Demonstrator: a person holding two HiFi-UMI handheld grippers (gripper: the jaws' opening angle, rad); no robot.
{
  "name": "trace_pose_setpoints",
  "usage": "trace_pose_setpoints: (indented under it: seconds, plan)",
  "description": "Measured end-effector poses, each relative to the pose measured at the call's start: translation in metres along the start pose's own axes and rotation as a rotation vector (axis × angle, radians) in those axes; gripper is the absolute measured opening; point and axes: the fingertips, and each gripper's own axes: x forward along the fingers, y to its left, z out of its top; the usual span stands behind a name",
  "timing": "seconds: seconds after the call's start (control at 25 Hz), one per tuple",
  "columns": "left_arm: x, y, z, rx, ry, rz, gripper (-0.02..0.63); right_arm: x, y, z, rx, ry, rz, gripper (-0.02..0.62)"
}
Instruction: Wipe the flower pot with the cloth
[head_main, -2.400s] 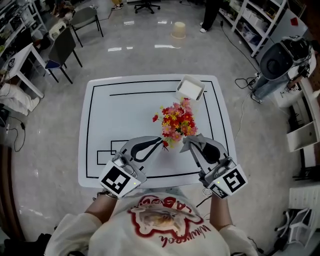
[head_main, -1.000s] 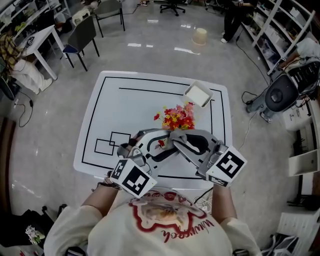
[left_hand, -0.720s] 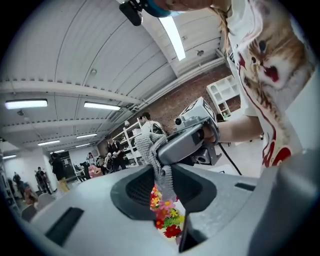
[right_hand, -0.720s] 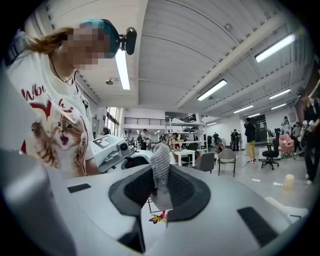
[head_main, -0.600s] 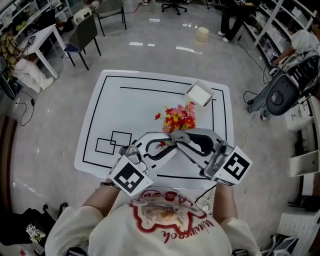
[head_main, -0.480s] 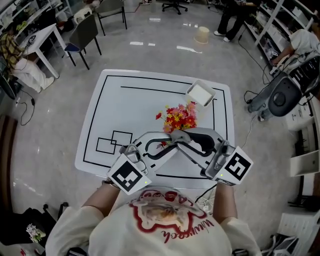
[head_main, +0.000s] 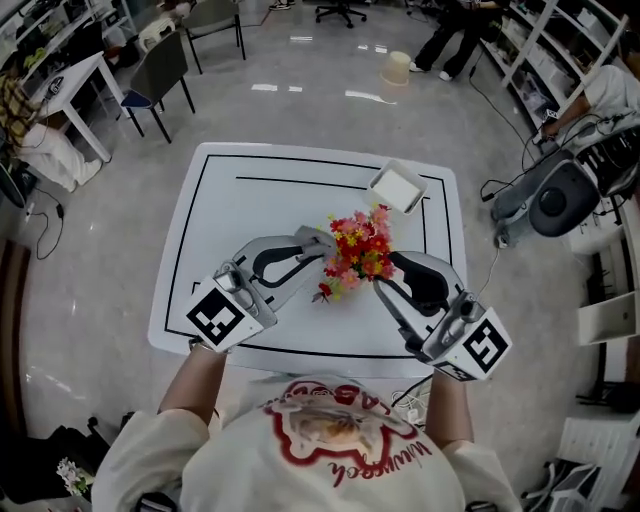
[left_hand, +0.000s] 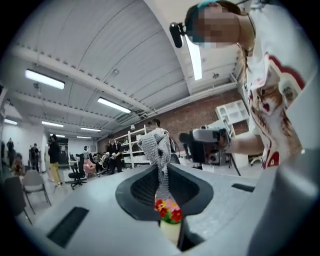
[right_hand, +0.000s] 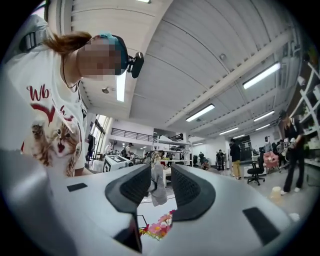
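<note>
A bunch of red, pink and yellow flowers (head_main: 356, 250) stands in the middle of the white table (head_main: 215, 215) and hides its pot from above. In the left gripper view the cream pot (left_hand: 170, 231) shows under the flowers (left_hand: 168, 210), beyond the jaws. My left gripper (head_main: 322, 243) has just been closing and is shut on a grey knitted cloth (left_hand: 159, 157), left of the flowers. My right gripper (head_main: 385, 270) has just been opening. It stands open and empty right of the flowers, and its view shows the cloth (right_hand: 157, 184) hanging beyond its jaws.
A white square tray (head_main: 398, 188) sits at the table's far right corner. Black lines mark the tabletop. Chairs (head_main: 160, 65), shelving and a grey machine (head_main: 560, 195) stand on the floor around the table, and people stand further off.
The two grippers were tip to tip in front of me over the cloth. They have parted: the left swung left with the cloth, the right drew back right with its jaws wide.
</note>
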Motion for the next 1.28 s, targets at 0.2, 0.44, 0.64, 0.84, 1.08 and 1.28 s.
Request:
trace_pose_setpoints:
  seconds: [0.2,0.44,0.64,0.84,1.08,1.28]
  plan:
    - [0.003,0.047,-0.016,0.027,-0.034,0.038,0.044,-0.015,-0.005,-0.003,0.009,-0.003,-0.048,0.12]
    - [0.027,0.091,-0.053,0.009,0.002,0.002,0.044,-0.014,-0.018,-0.011,0.009,0.011,-0.133,0.114]
    - [0.06,0.106,-0.092,-0.05,0.052,-0.083,0.044,-0.007,-0.028,-0.017,-0.033,0.053,-0.237,0.003]
    - [0.087,0.108,-0.133,-0.1,0.107,-0.166,0.044,-0.005,-0.034,-0.027,0.009,0.069,-0.283,0.0]
    - [0.11,0.091,-0.168,-0.113,0.16,-0.312,0.044,-0.019,-0.033,-0.033,-0.012,0.059,-0.391,0.0]
    - [0.123,0.068,-0.179,-0.111,0.179,-0.437,0.044,-0.024,-0.029,-0.033,-0.007,0.058,-0.436,0.0]
